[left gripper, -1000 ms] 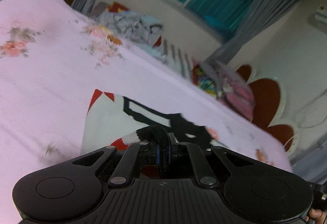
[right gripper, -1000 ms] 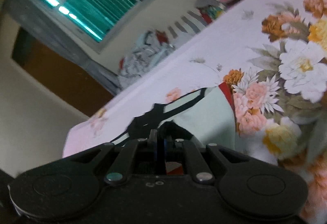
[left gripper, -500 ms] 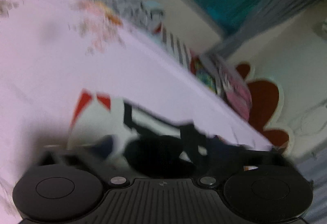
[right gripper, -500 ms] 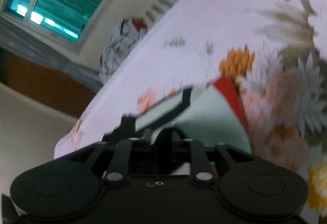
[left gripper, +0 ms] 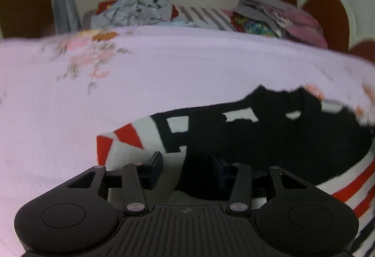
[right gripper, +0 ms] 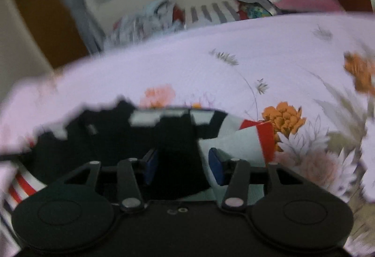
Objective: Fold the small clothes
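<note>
Garment: the small garment [left gripper: 269, 139], black, white and red, lies on the bedsheet [left gripper: 164, 83], well short of the clothes pile [left gripper: 145, 8].
Left gripper [left gripper: 188, 163]: jaws apart and closing, dark cloth between them, no visible pinch.
Right gripper [right gripper: 181, 166]: jaws apart and opening over the garment's edge.
Risk: a loose edge could slip and spoil the fold; a pad could snag the sheet.

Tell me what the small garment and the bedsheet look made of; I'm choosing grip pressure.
Garment: probably a knit, as ribbed texture shows on its white part; matte, printed black and red. Bedsheet: likely thin woven cotton or a blend, matte pale pink with a floral print; blur leaves the weave unclear.
</note>
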{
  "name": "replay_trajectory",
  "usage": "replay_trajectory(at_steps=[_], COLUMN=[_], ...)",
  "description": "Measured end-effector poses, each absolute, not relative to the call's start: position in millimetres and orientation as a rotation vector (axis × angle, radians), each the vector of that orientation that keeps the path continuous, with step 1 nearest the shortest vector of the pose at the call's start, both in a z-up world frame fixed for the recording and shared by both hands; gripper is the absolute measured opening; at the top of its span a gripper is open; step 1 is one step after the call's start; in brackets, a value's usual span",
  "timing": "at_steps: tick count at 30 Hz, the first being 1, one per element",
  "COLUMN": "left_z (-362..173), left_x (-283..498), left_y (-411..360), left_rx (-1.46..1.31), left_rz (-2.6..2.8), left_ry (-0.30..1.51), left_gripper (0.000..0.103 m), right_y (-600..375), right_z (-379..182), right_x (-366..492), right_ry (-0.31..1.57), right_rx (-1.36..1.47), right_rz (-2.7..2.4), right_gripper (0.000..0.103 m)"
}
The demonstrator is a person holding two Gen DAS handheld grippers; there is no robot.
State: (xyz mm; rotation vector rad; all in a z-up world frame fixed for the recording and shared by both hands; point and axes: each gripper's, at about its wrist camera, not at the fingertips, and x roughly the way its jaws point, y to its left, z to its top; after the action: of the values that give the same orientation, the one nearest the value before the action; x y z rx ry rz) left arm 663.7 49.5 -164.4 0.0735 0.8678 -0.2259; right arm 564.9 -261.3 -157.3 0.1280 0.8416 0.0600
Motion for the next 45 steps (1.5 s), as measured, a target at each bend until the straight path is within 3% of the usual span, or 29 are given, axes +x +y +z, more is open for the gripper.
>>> replay_trajectory(at_steps=[1, 2, 3, 8, 12, 16, 19, 21, 22, 23, 24, 25, 26, 29, 34, 37, 40, 43, 45], left_z=[-163, -161, -157, -129, -155, -164, -161, -157, -155, -151, -147, -139, -130, -117, -135, -148, -154, -154, -151], left_x=[662, 659, 656, 640, 658, 655, 655, 656, 656, 654, 649, 642, 635, 614, 603, 600, 597, 591, 587], left_y=[46, 45, 44, 61, 65, 57, 50, 46, 46, 43, 40, 38, 34, 4, -54, -49, -9, 18, 13], left_rx=[0.102, 0.111, 0.101, 0.02, 0.045, 0.106, 0.163, 0.196, 0.212, 0.244, 0.273, 0.282, 0.278, 0.254, 0.262, 0.248, 0.191, 0.139, 0.18], left_rz=[-0.223, -0.228, -0.228, -0.121, -0.072, -0.043, -0.053, -0.073, -0.082, -0.076, -0.034, 0.012, 0.029, -0.082, -0.276, -0.269, -0.169, -0.185, -0.172], left_ry=[0.856, 0.833, 0.806, 0.619, 0.735, 0.726, 0.738, 0.752, 0.765, 0.768, 0.755, 0.718, 0.675, 0.625, 0.697, 0.736, 0.734, 0.733, 0.725], left_gripper=[0.037, 0.002, 0.003, 0.003, 0.003, 0.003, 0.003, 0.003, 0.007, 0.024, 0.039, 0.062, 0.064, 0.064, 0.064, 0.064, 0.086, 0.086, 0.086], right_y=[-252, -247, -245, -258, -273, -269, -259, -252, -248, -243, -239, -231, -222, -189, -149, -152, -202, -243, -242], right_z=[-157, -158, -156, -135, -163, -172, -167, -154, -147, -141, -139, -139, -140, -144, -156, -164, -169, -170, -164], right_x=[564, 563, 562, 549, 562, 560, 563, 560, 554, 550, 549, 548, 547, 545, 550, 546, 533, 518, 515], right_ry=[0.834, 0.826, 0.821, 0.674, 0.772, 0.743, 0.765, 0.727, 0.683, 0.657, 0.668, 0.687, 0.696, 0.698, 0.72, 0.748, 0.743, 0.754, 0.745], right_rx=[0.049, 0.002, -0.009, 0.012, 0.038, -0.011, -0.055, -0.071, -0.067, -0.056, -0.045, -0.041, -0.044, -0.062, -0.097, -0.189, -0.192, -0.127, -0.145], right_rz=[0.048, 0.049, 0.059, -0.014, -0.053, -0.07, -0.085, -0.101, -0.093, -0.074, -0.045, -0.004, 0.031, 0.116, 0.187, 0.156, 0.005, -0.05, -0.055], right_gripper=[0.035, 0.014, 0.006, 0.005, 0.004, 0.005, 0.009, 0.039, 0.063, 0.064, 0.058, 0.039, 0.033, 0.031, 0.044, 0.044, 0.05, 0.057, 0.054])
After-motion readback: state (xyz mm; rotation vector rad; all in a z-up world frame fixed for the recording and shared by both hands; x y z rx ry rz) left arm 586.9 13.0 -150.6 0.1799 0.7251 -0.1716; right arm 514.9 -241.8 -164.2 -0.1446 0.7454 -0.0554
